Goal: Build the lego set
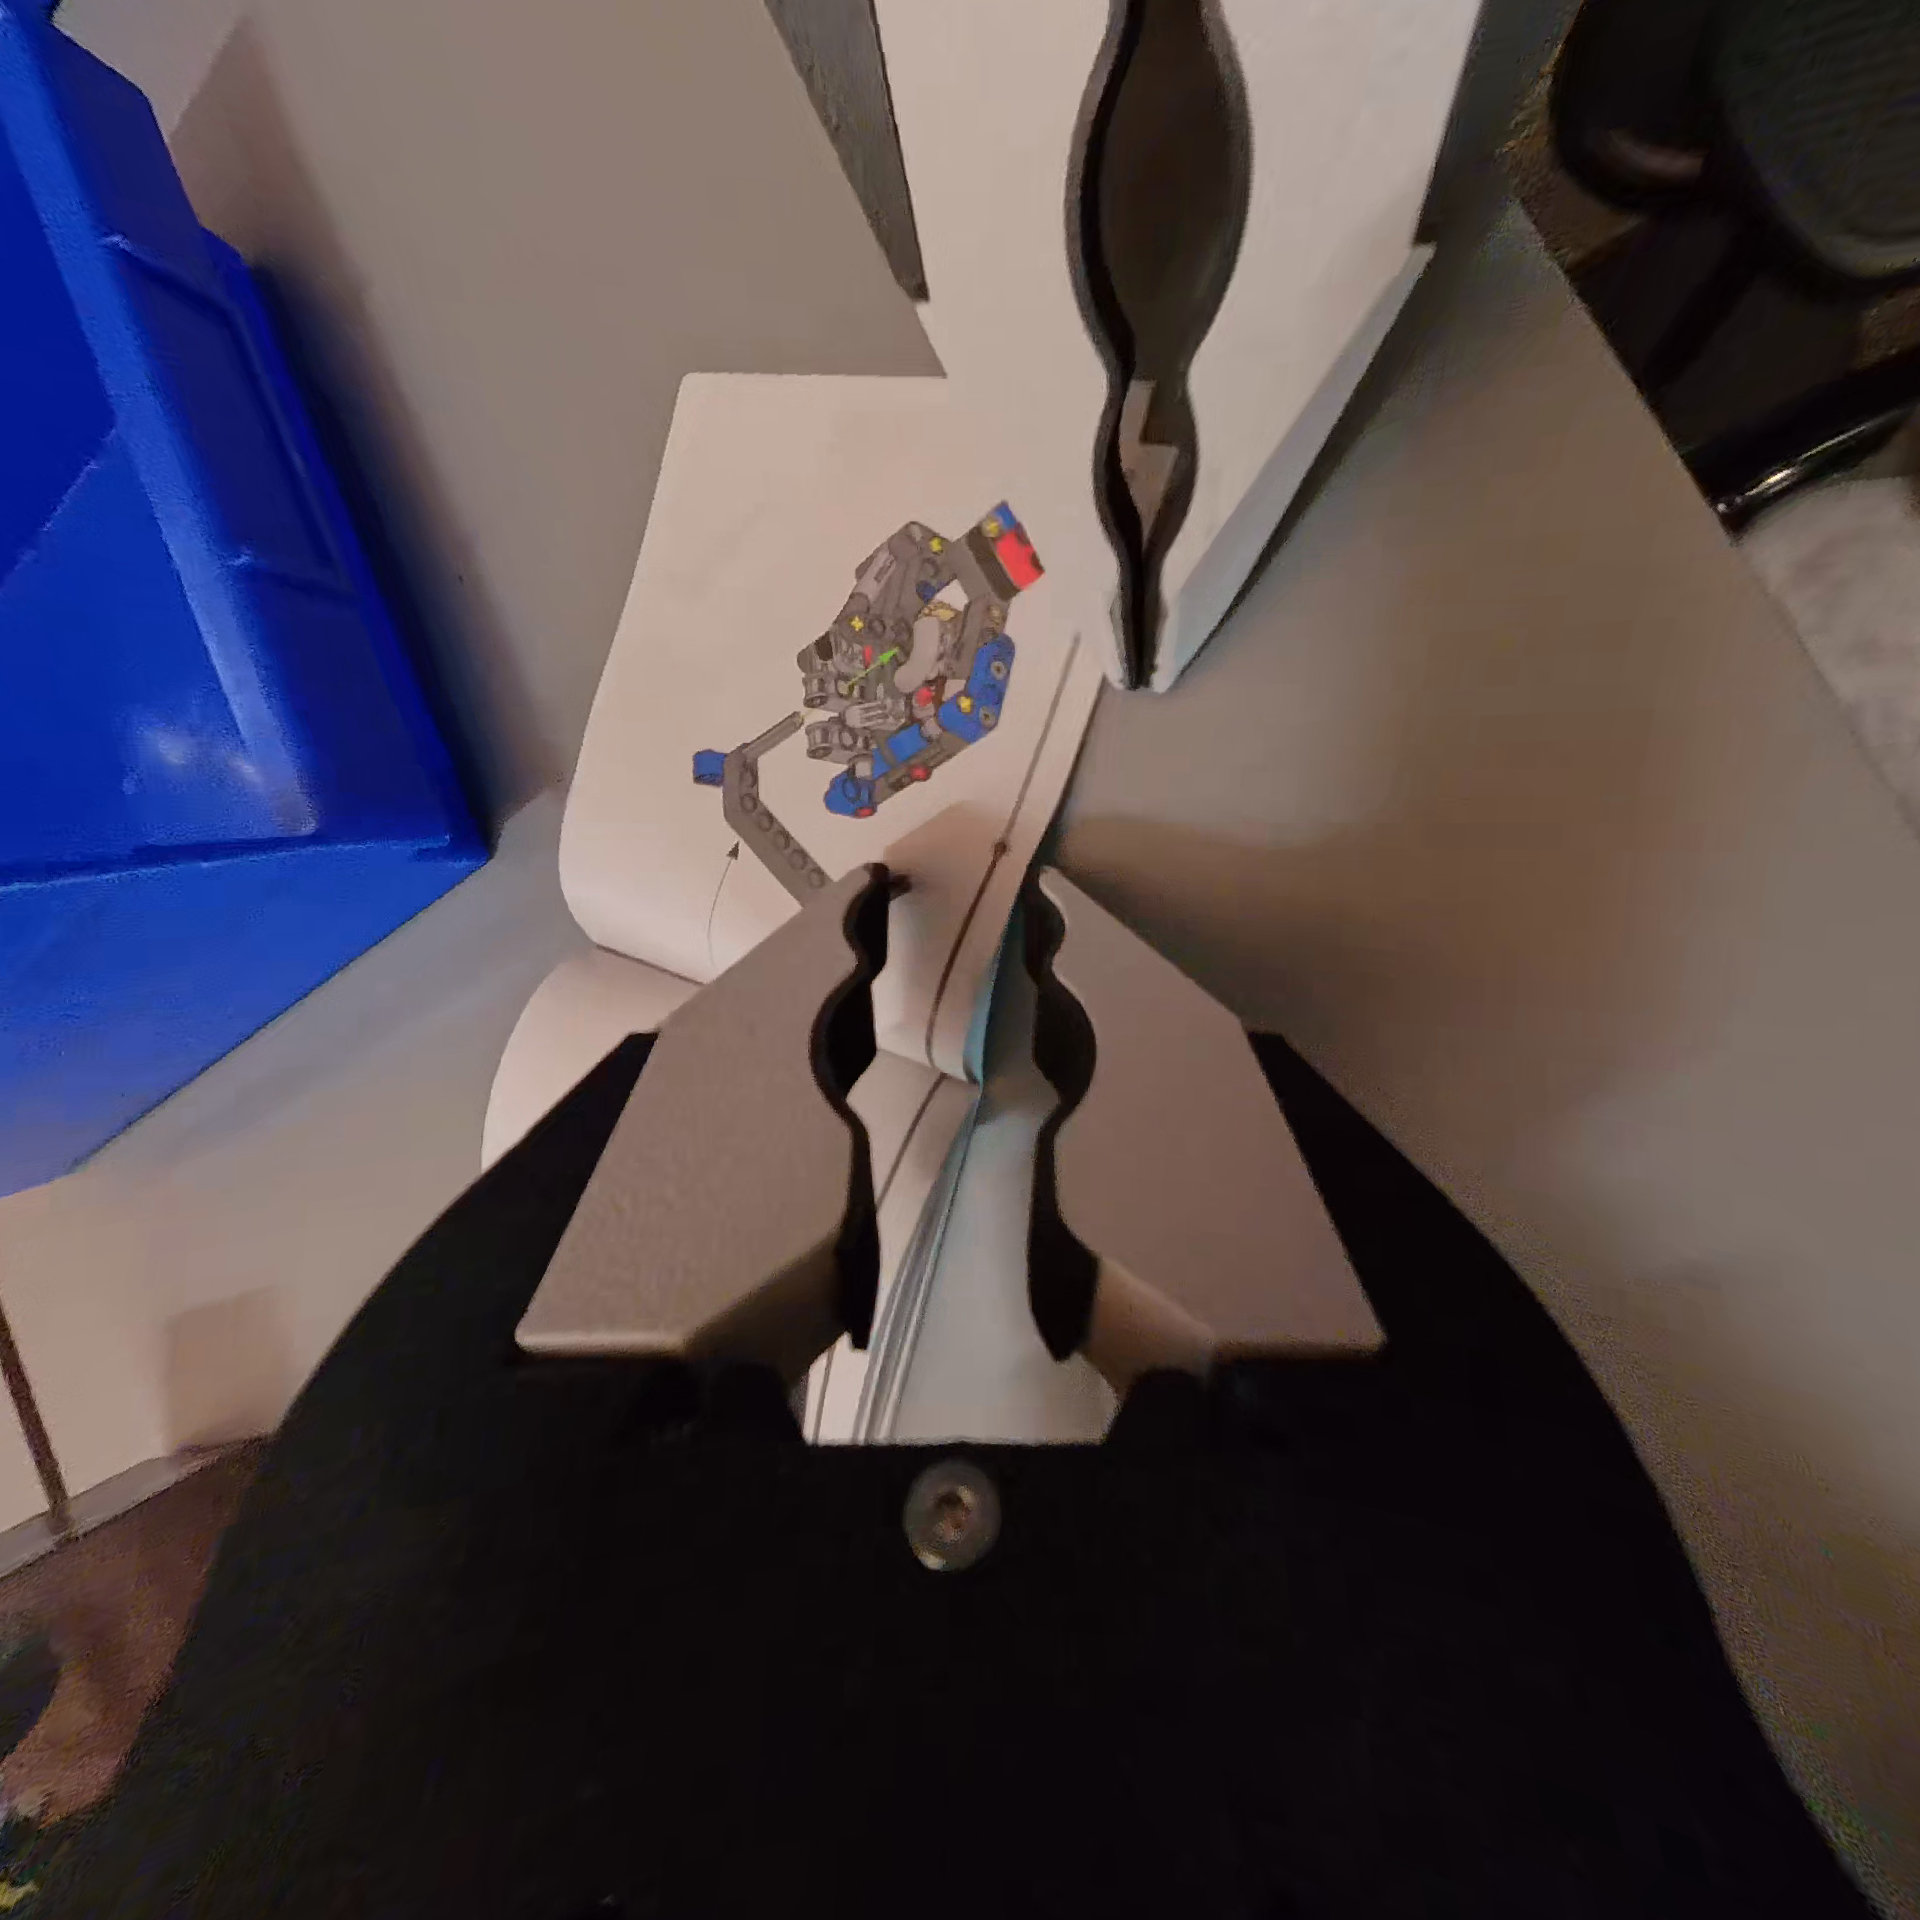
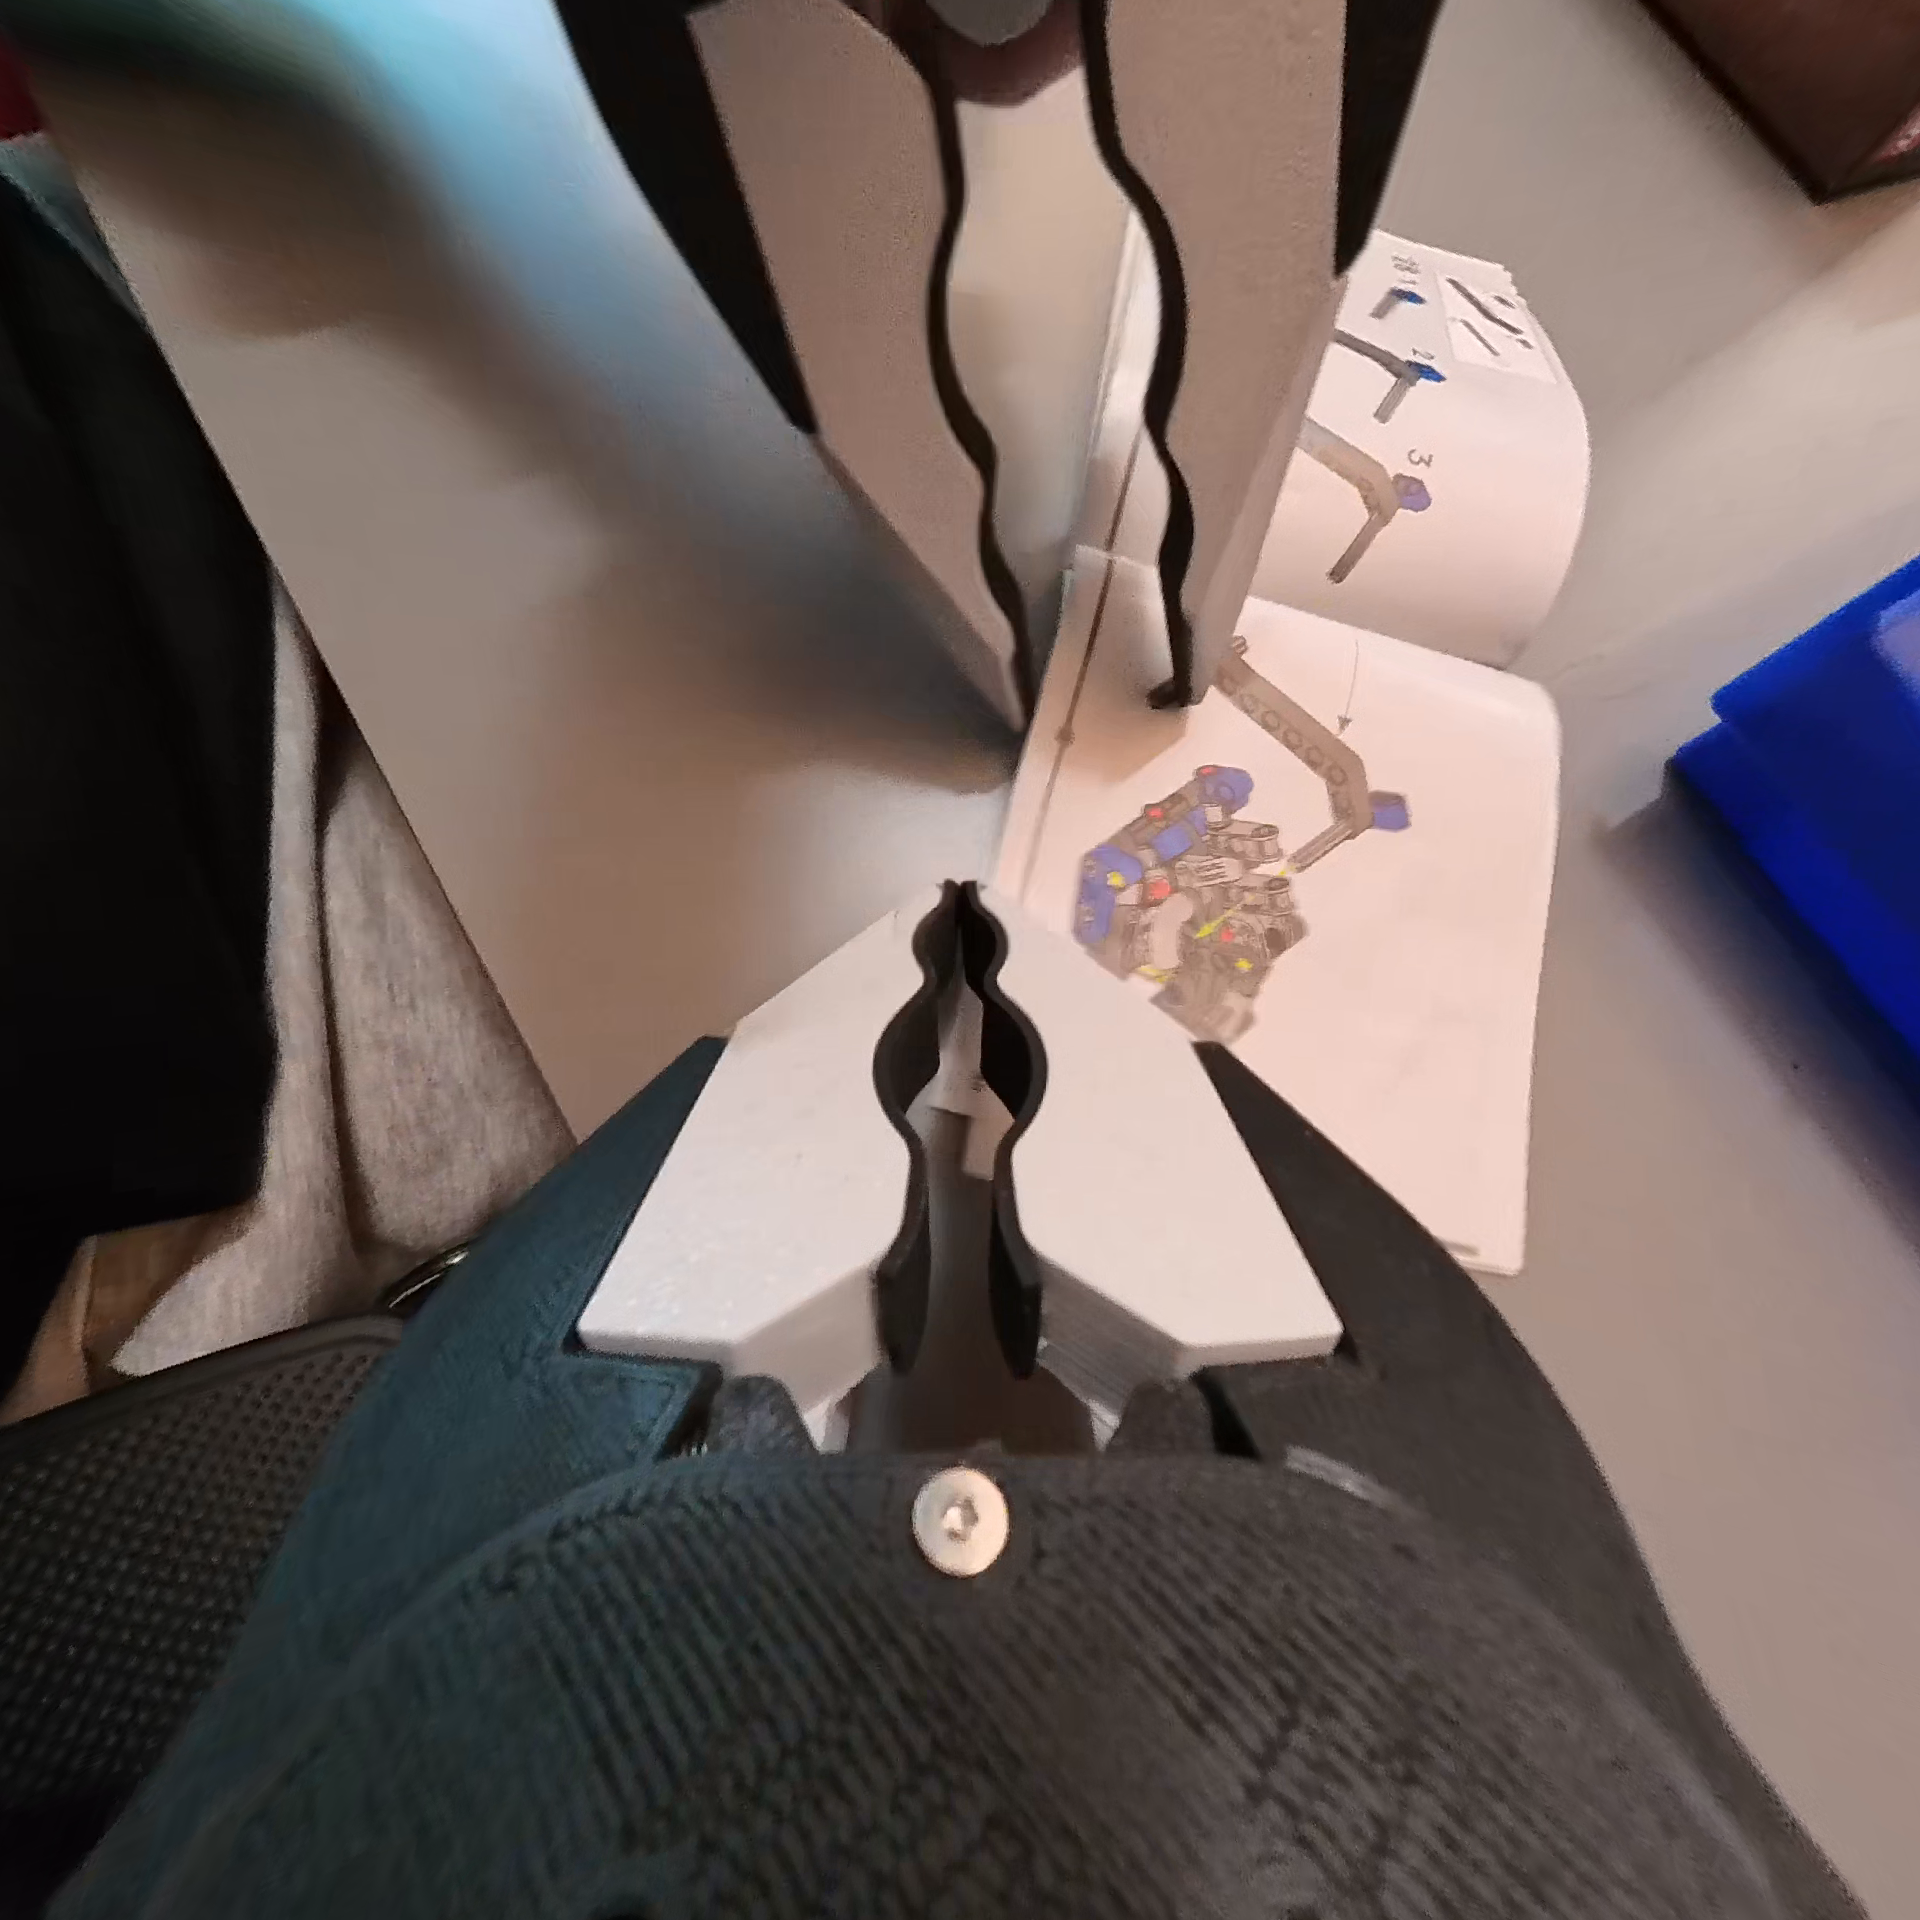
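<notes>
Right, we start at our right gripper (image 2: 964,894), its jaws pinched together at the tips on what looks like a thin sheet of the instruction booklet (image 2: 1351,935), paper edge showing between the black pads. Across from it, our left gripper (image 1: 961,883) stands partly parted, straddling the booklet near its fold; a page runs up between the fingers, though we cannot tell whether it has any real grip on it. So both tools meet nose to nose over the open spread, one page lifted and blurred beside us. The booklet lies on the pale table (image 2: 1714,1195), open to a drawing of a grey and blue assembly with a bent beam going in. The blue bin (image 1: 156,623) sits just beside the far page. No loose bricks show in either view. In our judgement this paper is light, floppy and easily creased or torn, so we would take it near an outer edge or corner, pinch softly, and keep the spine held flat with the other tool.
</notes>
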`<state>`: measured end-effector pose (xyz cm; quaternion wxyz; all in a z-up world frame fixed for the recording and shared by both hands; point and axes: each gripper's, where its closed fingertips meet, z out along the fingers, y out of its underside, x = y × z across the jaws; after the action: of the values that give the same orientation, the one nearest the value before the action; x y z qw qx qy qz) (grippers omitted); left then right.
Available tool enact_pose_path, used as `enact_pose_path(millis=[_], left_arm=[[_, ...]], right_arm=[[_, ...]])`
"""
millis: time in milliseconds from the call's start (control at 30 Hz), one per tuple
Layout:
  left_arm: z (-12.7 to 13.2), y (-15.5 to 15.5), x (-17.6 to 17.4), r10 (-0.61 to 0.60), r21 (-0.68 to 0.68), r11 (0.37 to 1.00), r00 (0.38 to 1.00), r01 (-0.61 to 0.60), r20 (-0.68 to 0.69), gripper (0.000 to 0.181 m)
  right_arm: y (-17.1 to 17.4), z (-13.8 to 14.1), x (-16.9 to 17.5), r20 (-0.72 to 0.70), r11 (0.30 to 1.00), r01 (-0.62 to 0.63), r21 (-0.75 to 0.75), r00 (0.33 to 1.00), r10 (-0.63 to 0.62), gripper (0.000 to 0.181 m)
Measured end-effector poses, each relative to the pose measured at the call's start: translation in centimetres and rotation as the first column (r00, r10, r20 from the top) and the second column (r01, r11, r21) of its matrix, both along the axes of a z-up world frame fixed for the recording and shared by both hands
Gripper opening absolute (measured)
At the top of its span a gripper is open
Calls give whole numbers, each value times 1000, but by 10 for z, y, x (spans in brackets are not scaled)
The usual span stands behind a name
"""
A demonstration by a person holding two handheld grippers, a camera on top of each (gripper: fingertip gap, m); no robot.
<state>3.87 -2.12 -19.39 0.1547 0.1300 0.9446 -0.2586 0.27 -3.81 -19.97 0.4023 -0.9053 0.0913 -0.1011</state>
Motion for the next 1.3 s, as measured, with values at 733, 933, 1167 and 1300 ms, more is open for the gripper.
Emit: enact_pose_path(millis=[733, 933, 1167, 1300], left_arm=[[9, 12, 2, 59, -64, 996, 998, -59, -7, 0], [-4, 0, 3, 83, -28, 996, 994, -85, -72, 10], [-9, 16, -3, 132, 25, 991, 973, -130, -190, 0], [-9, 20, -3, 159, 23, 987, 957, -158, -242, 0]], right_arm=[[-45, 3, 15, 108, 985, 107, -136, 990, -92, 18], [-45, 2, 9, 57, 988, 90, -122, 995, -84, 16], [-47, 1, 13, 91, 981, 107, -161, 991, -93, 11], [-47, 1, 19, 117, 978, 117, -172, 988, -97, 7]])
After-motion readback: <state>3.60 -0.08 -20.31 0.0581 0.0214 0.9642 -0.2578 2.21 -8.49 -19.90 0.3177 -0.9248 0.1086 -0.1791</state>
